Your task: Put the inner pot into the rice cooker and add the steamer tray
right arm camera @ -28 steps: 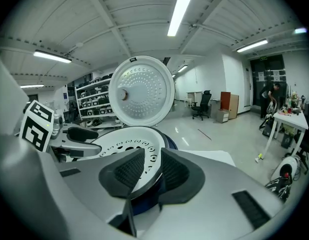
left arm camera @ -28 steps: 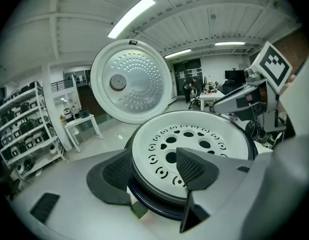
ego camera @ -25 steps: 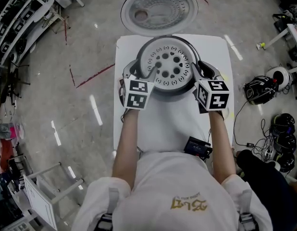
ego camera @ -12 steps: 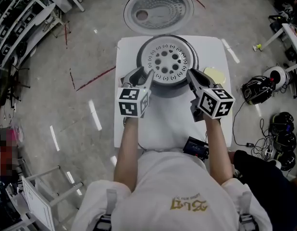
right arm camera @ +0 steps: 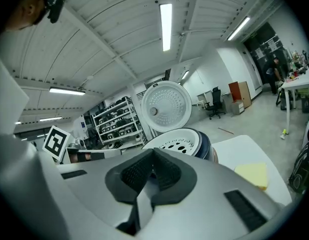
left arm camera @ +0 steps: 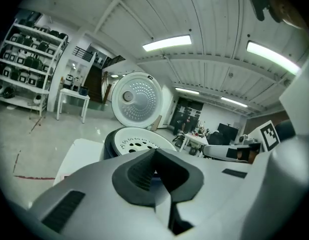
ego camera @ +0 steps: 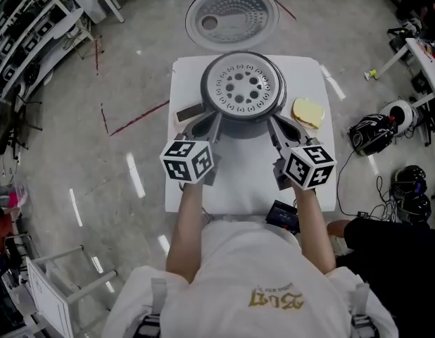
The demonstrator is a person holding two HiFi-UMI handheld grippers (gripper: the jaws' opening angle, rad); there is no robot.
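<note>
First: Both have drawn back toward the person since the earlier head view, off the cooker's flanks?

Second: Yes. In the head view the left hand-held gripper and the right hand-held gripper sit just short of the rice cooker, one to each side and clear of it. Their jaws have just been closing, with nothing between them.

First: And the steamer tray?

Second: The steamer tray lies flat in the cooker's mouth, straight ahead and midway between the two, so neither is nearer. It's round, with no long axis to line up on. The inner pot is hidden beneath it; I'd judge it seated.

First: The left gripper view?

Second: The left one's jaws are together and empty. The tray shows just past the tips, a little left, with the open lid upright behind.

First: The right gripper view?

Second: Same story: jaws meet on nothing, the tray is ahead and slightly right, and a yellow pad lies on the tabletop further right, apart from the cooker.

First: Surface and room?

Second: A white tabletop, bare in front of the cooker. Around it there's glossy grey floor and shelves at the left. Any next reach goes straight forward; I'd say the task looks done.
</note>
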